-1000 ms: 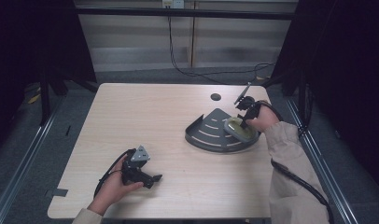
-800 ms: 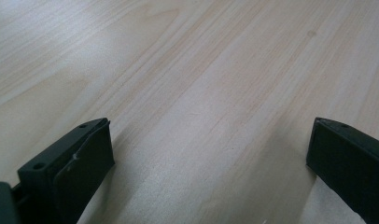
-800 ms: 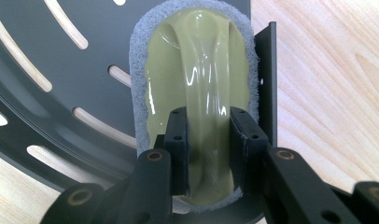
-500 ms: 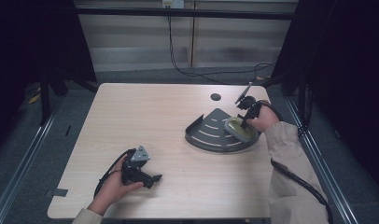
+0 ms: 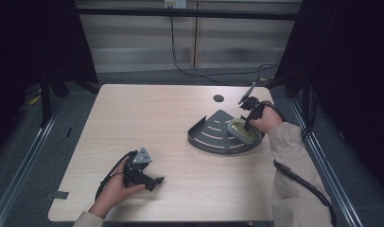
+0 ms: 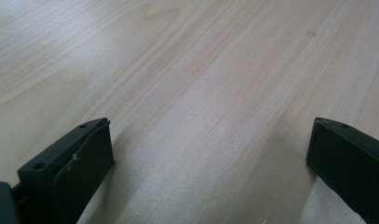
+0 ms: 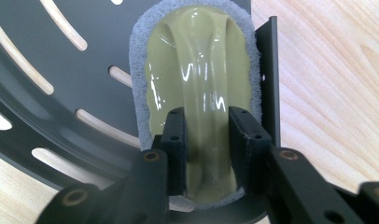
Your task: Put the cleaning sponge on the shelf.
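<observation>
While resting on the slotted tray [image 7: 52,84], the sponge's [image 7: 201,60] ridge sits between the right gripper's [image 7: 206,149] fingers.

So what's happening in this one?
A person at a table works with a gripper in each hand. The right gripper has its jaws closed on the raised ridge of a yellow-green scrubber with a grey pad rim, which lies on a dark slotted quarter-round rack at the table's right side. The left gripper rests near the front left, jaws wide open over bare wood, holding nothing.
</observation>
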A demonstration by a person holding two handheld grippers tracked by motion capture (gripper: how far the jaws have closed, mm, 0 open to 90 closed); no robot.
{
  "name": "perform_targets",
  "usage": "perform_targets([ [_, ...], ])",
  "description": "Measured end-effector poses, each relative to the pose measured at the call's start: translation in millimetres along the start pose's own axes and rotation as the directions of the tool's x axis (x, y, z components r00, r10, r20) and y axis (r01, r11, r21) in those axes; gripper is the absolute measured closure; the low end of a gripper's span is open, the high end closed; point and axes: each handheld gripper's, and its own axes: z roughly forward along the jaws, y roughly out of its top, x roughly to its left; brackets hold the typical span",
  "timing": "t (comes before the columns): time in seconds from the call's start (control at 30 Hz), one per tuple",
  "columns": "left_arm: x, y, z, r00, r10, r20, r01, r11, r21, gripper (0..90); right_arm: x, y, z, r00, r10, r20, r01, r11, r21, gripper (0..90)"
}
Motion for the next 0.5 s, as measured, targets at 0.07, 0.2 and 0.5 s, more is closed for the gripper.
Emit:
perform_targets([
  [0.07,-0.1,-0.1,0.2,1.0,-0.003,0.001,0.003,1.0,-0.004,0.0,-0.1,-0.1,0.0,0.9999,0.005,0.011,-0.005,1.0,0.003,62.5],
  [0.2,0.0,0.0,0.0,1.0,0.001,0.0,-0.001,1.0,0.0,0.0,0.5,-0.9,0.5,0.9994,0.014,0.032,-0.014,1.0,0.008,51.5],
  [0.5,0.2,0.1,-0.3,1.0,0.002,0.002,-0.002,1.0,0.004,0.0,1.9,-2.6,-8.3,0.9983,0.034,0.047,-0.033,0.999,-0.029,27.0],
])
